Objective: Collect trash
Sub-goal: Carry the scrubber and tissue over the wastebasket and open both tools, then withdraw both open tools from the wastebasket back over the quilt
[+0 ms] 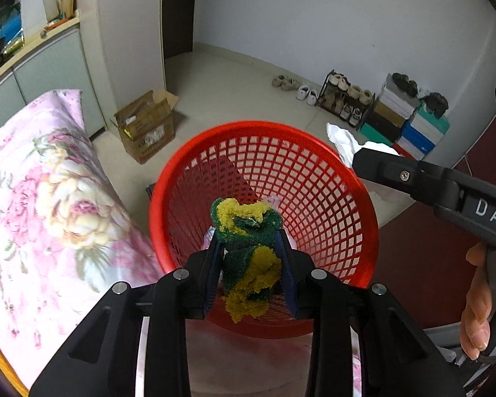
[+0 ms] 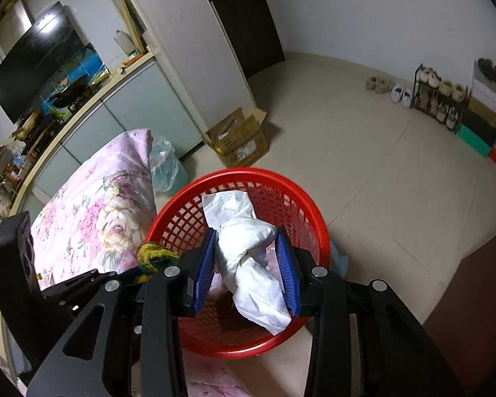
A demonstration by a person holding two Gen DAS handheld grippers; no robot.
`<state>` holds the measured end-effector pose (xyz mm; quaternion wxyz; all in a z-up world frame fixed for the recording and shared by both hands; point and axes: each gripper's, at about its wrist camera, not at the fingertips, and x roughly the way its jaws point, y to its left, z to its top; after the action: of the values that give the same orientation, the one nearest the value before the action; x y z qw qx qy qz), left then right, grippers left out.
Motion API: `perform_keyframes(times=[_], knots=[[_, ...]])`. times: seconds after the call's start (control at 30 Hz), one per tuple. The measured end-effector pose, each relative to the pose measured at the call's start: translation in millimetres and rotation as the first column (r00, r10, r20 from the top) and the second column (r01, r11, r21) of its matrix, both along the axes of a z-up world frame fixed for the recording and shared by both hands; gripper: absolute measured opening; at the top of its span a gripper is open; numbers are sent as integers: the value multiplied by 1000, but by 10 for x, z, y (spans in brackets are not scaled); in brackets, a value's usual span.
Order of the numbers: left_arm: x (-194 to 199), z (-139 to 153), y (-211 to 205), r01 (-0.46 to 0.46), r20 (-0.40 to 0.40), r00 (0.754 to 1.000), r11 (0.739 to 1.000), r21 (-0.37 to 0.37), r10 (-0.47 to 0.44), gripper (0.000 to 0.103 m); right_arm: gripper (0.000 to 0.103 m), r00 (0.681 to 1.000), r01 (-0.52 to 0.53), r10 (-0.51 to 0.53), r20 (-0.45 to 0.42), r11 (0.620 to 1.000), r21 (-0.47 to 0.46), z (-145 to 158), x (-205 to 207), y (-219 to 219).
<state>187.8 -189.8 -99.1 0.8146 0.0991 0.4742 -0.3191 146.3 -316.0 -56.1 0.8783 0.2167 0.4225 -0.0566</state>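
Left gripper (image 1: 251,264): clamped on the scouring sponge (image 1: 248,248).
Right gripper (image 2: 248,264): clamped on crumpled white paper (image 2: 248,254).
Red basket (image 2: 301,327): directly below both, opening toward 12 o'clock.

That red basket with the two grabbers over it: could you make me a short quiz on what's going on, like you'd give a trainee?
1. True or false: the left gripper is clamped on a yellow and green sponge.
2. What does the right gripper hold? A) a shoe B) a crumpled white paper C) a cardboard box
3. Fill in: both pieces of trash hang over the open top of the red ____.

Key
1. True: the sponge is squeezed between the blue pads.
2. B: shoes and the box sit on the floor farther off.
3. basket; neither piece has been dropped in yet.
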Motion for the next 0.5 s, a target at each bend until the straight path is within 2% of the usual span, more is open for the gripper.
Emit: perform_keyframes(times=[0.07, 0.13, 0.23, 0.5], knots=[[15, -31, -8, -1, -6, 1000, 1000, 3, 1, 40, 42, 1000, -1, 1, -11, 1000, 10, -32, 13, -17], [20, -53, -2, -11, -10, 1000, 1000, -1, 11, 55, 47, 1000, -2, 3, -17, 999, 41, -71, 18, -59], [18, -52, 22, -24, -10, 1000, 1000, -5, 24, 65, 56, 1000, 16, -15, -19, 997, 69, -88, 4, -109], [2, 94, 264, -85, 18, 996, 996, -23, 85, 75, 58, 999, 28, -27, -17, 997, 74, -66, -52, -138]])
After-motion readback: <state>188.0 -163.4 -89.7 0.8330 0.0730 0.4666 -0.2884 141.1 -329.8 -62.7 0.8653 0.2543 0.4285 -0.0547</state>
